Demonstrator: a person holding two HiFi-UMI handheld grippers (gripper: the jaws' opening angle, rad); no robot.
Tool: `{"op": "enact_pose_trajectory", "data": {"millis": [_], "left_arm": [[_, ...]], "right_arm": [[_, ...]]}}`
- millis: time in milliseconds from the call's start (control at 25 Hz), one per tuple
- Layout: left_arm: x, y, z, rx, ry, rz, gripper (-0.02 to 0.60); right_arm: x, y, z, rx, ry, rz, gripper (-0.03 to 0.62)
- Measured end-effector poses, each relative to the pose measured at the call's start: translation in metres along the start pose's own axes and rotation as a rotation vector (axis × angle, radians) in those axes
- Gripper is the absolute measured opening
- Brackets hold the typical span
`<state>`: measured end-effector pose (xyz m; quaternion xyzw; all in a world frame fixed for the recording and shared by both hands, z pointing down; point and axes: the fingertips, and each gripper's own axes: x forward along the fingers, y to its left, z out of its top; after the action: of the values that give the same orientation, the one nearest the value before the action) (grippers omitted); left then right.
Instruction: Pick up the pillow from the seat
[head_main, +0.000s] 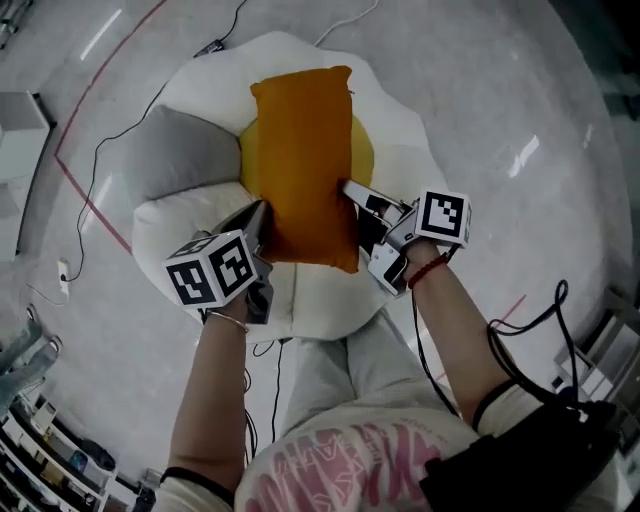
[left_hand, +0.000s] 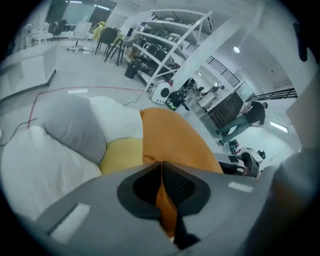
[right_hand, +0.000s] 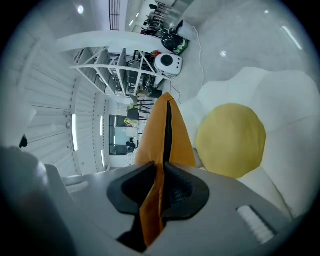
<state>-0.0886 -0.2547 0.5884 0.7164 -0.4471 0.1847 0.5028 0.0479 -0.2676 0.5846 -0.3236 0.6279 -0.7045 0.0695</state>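
Note:
An orange pillow (head_main: 300, 165) is held above the egg-shaped seat (head_main: 190, 215), over its yellow centre (head_main: 362, 148). My left gripper (head_main: 258, 225) is shut on the pillow's near left edge; orange fabric (left_hand: 165, 200) is pinched between its pads. My right gripper (head_main: 350, 195) is shut on the near right edge, with the pillow's seam (right_hand: 152, 200) clamped between its jaws. In the right gripper view the pillow (right_hand: 165, 130) stands edge-on beside the yellow centre (right_hand: 230, 140). In the left gripper view the pillow (left_hand: 170, 140) rises ahead of the jaws.
A grey cushion (head_main: 180, 155) lies on the seat's left side. Cables (head_main: 100, 150) and a red floor line (head_main: 90, 90) run across the grey floor. Shelving (left_hand: 165, 40) and a round white robot (right_hand: 167, 64) stand further back. The person's legs (head_main: 350, 380) are just behind the seat.

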Motion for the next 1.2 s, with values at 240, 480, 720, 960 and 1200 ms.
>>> {"op": "enact_pose_trajectory", "data": {"millis": [240, 480, 720, 960, 1200], "left_arm": [[-0.068, -0.030, 0.063, 0.067, -0.162, -0.014, 0.015], [-0.160, -0.090, 0.135, 0.163, -0.390, -0.037, 0.015], [-0.254, -0.149, 0.179, 0.288, -0.590, -0.046, 0.015], [-0.356, -0.196, 0.195, 0.401, -0.803, -0.064, 0.015], [-0.449, -0.240, 0.211, 0.524, -1.018, -0.102, 0.015]], "right_arm": [[0.000, 0.105, 0.009, -0.167, -0.010, 0.099, 0.067], [-0.028, 0.244, 0.014, -0.355, -0.040, 0.264, 0.067], [-0.070, 0.350, -0.001, -0.499, -0.094, 0.403, 0.067], [-0.113, 0.445, -0.040, -0.673, -0.142, 0.551, 0.069], [-0.154, 0.530, -0.074, -0.839, -0.187, 0.721, 0.069]]}}
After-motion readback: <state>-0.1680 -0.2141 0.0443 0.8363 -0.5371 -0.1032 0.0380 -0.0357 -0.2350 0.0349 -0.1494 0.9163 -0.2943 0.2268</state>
